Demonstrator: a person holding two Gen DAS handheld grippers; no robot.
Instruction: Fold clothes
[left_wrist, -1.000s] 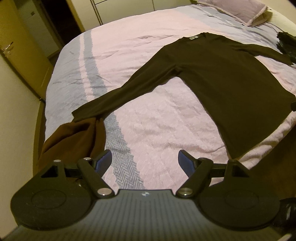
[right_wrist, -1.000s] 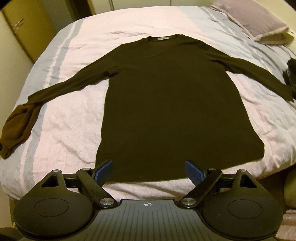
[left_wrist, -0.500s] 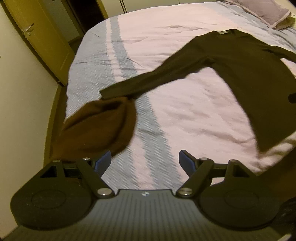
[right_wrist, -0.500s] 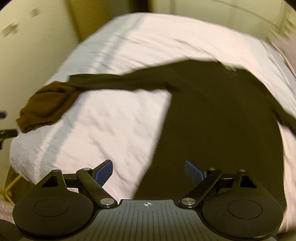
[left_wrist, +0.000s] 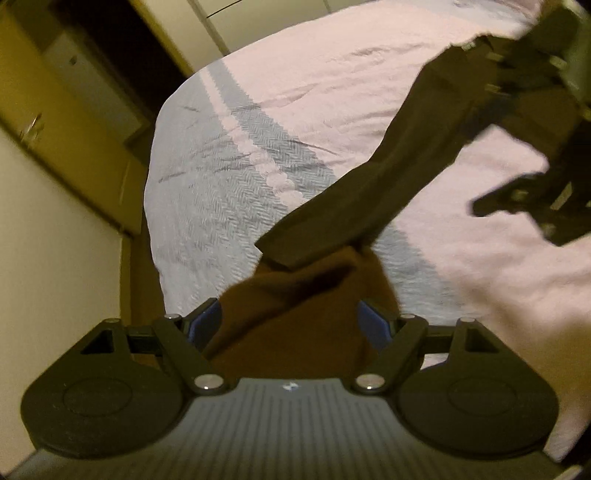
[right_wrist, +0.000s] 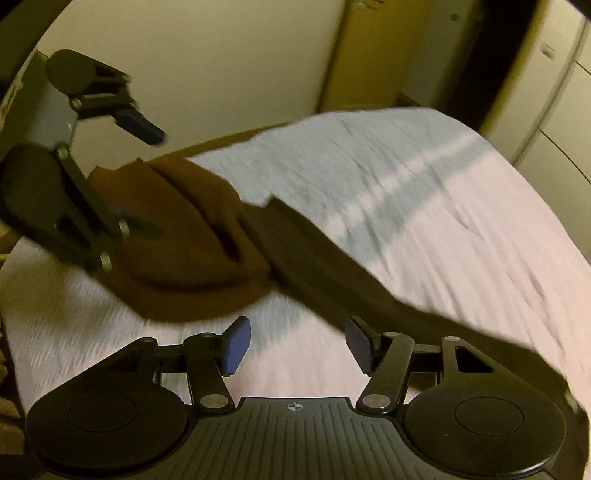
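A dark long-sleeved top lies flat on the bed; its left sleeve (left_wrist: 373, 192) runs to a cuff (left_wrist: 291, 247) at the bed's corner, and it also shows in the right wrist view (right_wrist: 332, 273). A brown garment (left_wrist: 295, 317) lies bunched under the cuff, also in the right wrist view (right_wrist: 184, 251). My left gripper (left_wrist: 291, 325) is open, its fingers on either side of the brown garment. My right gripper (right_wrist: 295, 347) is open and empty, just above the bedspread beside the sleeve. Each gripper shows in the other's view, the left (right_wrist: 122, 166) and the right (left_wrist: 524, 147).
The bedspread (left_wrist: 332, 92) is pink with a grey herringbone band (left_wrist: 229, 177) near the corner. A cream wall (right_wrist: 221, 66) and yellow-brown wardrobe doors (left_wrist: 55, 122) stand close past the bed's edge. White cupboard fronts (right_wrist: 554, 110) are at the far right.
Both grippers have swung left and dropped towards the bed's corner. The left one now straddles the brown garment. The right one has come in beside the sleeve. Both stay open.
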